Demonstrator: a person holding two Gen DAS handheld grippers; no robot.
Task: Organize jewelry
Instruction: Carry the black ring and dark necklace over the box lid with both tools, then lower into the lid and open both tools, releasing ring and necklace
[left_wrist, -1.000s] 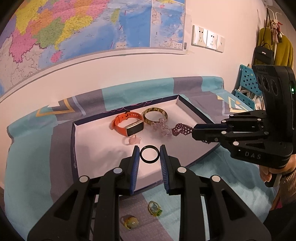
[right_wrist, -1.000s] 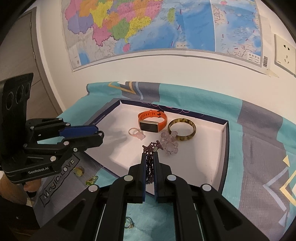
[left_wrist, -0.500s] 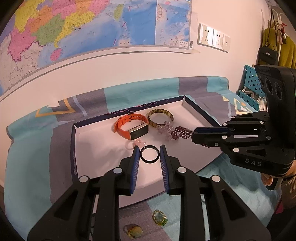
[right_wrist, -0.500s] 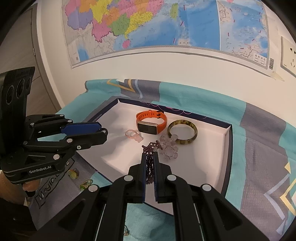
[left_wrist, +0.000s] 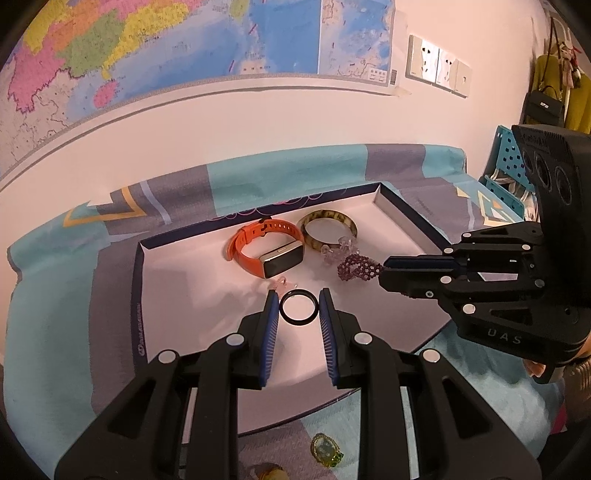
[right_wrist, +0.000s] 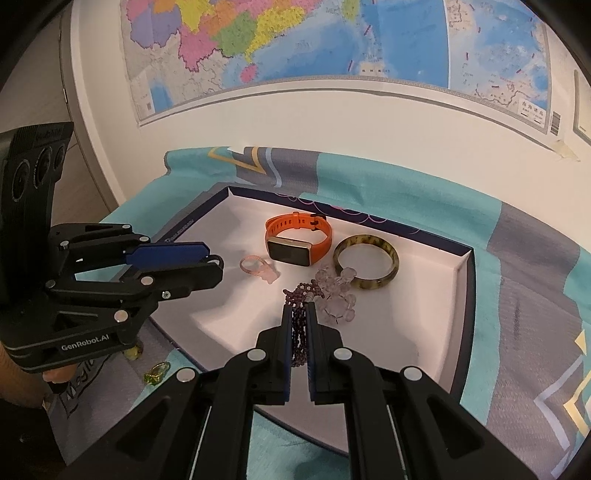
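A white tray (left_wrist: 192, 295) with a dark blue rim lies on the patterned cloth. In it are an orange smart band (left_wrist: 266, 247), a mottled bangle (left_wrist: 327, 229), a clear bead bracelet (left_wrist: 338, 251) and a pink ring (left_wrist: 280, 284). My left gripper (left_wrist: 298, 300) hangs over the tray's near part, shut on a black ring (left_wrist: 299, 324) that spans its blue pads. My right gripper (right_wrist: 299, 306) is shut on a purple beaded bracelet (right_wrist: 299, 332), whose loop (left_wrist: 358, 267) sticks out of its tips just in front of the clear beads (right_wrist: 334, 295).
Two rings with green and yellow stones (left_wrist: 325, 448) (left_wrist: 271, 472) lie on the cloth in front of the tray. A map covers the wall behind. At the far right stand a blue crate (left_wrist: 506, 177) and a hanging bag (left_wrist: 545, 107).
Both grippers have edged forward over the tray, so its contents look nearer. Each keeps hold of its piece; the jaws have not changed.
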